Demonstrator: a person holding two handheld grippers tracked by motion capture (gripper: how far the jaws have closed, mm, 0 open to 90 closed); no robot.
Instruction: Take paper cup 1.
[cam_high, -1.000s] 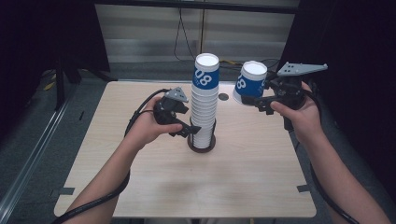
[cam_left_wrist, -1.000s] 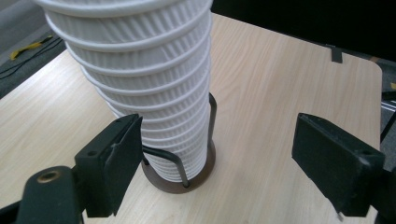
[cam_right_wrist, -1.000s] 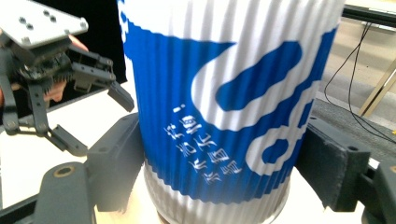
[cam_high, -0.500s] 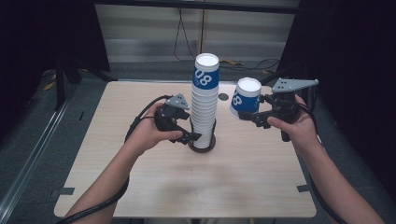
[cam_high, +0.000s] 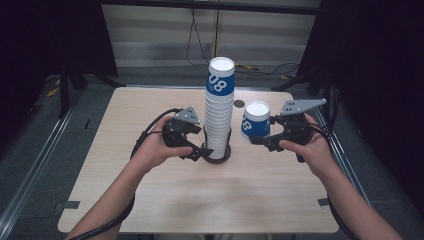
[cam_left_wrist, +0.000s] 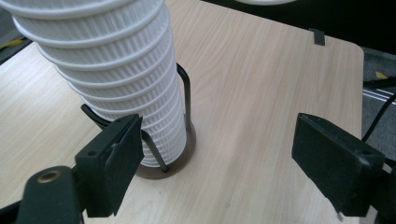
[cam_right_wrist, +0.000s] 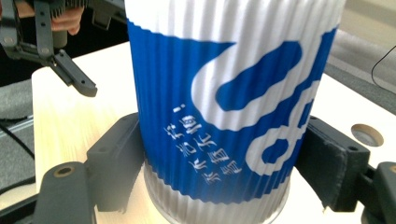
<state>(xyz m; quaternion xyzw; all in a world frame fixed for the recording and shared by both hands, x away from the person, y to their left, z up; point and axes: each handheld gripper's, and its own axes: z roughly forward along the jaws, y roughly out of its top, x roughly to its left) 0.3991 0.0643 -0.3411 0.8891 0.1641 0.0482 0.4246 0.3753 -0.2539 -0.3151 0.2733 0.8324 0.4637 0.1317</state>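
Observation:
A tall stack of ribbed white paper cups (cam_high: 218, 112), the top one printed blue, stands in a black wire holder (cam_high: 216, 154) at the table's middle. My left gripper (cam_high: 199, 151) is low at the holder's left side and open. In the left gripper view (cam_left_wrist: 224, 163) its left jaw sits close in front of the holder's wire (cam_left_wrist: 187, 98), and bare table lies before the right jaw. My right gripper (cam_high: 259, 140) is shut on a single blue-and-white cup (cam_high: 256, 124), upright, right of the stack and low over the table. Both pads (cam_right_wrist: 116, 158) press the cup's sides (cam_right_wrist: 224, 107).
The light wooden table (cam_high: 200, 200) has a small round hole (cam_high: 239, 104) behind the stack and tape marks at its left (cam_high: 67, 205) and right (cam_high: 324, 202) edges. Dark floor and cables surround it.
My right gripper has come down and slightly toward the stack with the cup in it. The left gripper has stayed by the holder.

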